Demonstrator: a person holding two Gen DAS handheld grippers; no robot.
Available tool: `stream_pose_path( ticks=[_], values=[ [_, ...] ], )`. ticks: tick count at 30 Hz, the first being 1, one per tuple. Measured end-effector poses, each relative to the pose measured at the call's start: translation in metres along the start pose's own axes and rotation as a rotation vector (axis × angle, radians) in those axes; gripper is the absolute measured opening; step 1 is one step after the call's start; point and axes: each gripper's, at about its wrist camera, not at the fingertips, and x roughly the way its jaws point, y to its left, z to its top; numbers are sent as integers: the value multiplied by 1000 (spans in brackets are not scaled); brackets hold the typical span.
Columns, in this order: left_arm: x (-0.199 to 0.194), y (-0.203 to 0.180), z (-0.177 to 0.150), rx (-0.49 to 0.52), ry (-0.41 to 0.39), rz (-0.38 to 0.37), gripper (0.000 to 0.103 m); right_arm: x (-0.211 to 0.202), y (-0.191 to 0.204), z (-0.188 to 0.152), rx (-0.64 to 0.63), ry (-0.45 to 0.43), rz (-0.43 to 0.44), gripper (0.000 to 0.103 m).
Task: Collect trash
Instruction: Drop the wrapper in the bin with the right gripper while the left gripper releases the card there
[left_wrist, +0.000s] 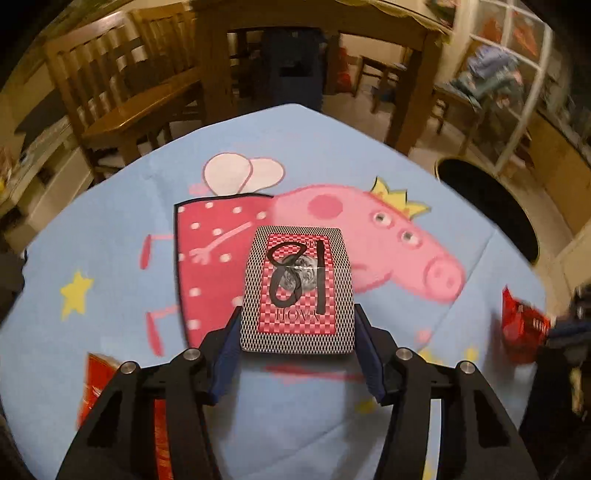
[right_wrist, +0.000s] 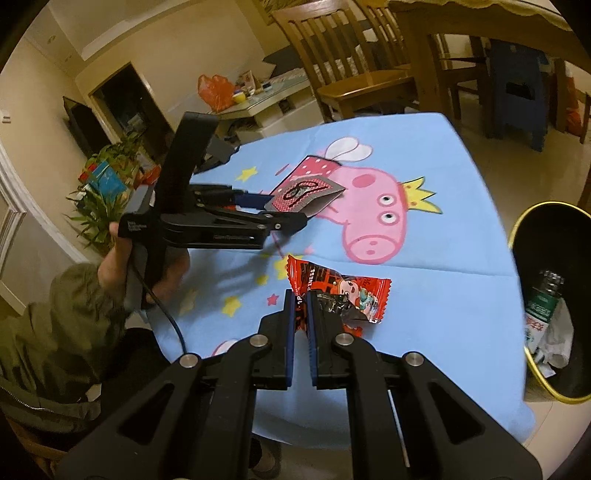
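My left gripper (left_wrist: 297, 325) is shut on a playing card (left_wrist: 297, 288) with a red checkered back and "18" in black marker, held flat above the blue tablecloth (left_wrist: 110, 229). The right wrist view shows this gripper (right_wrist: 284, 206) and the card (right_wrist: 306, 194) from the side. My right gripper (right_wrist: 301, 306) is shut on a red snack wrapper (right_wrist: 340, 291), held just above the blue tablecloth (right_wrist: 443, 295). The wrapper also shows at the right edge of the left wrist view (left_wrist: 522, 325).
A black bin with a gold rim (right_wrist: 554, 295) stands right of the table, holding a bottle and paper. It also shows in the left wrist view (left_wrist: 487, 206). Another red wrapper (left_wrist: 98, 384) lies at lower left. Wooden chairs (left_wrist: 122, 85) and a table stand beyond.
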Motion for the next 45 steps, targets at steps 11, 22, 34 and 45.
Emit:
stream_pose_path(
  ticks=[11, 22, 34, 45],
  values=[
    [-50, -68, -30, -202, -149, 300, 54, -65, 1, -1, -62, -131, -203, 6],
    [-75, -150, -15, -87, -247, 307, 54, -87, -24, 1, -87, -173, -399, 7],
    [-51, -200, 17, 3, -231, 269, 54, -106, -135, 12, 80, -195, -608, 49],
    [-5, -261, 74, 131, -205, 229, 54, -172, -170, -4, 165, -333, -660, 80]
  ],
)
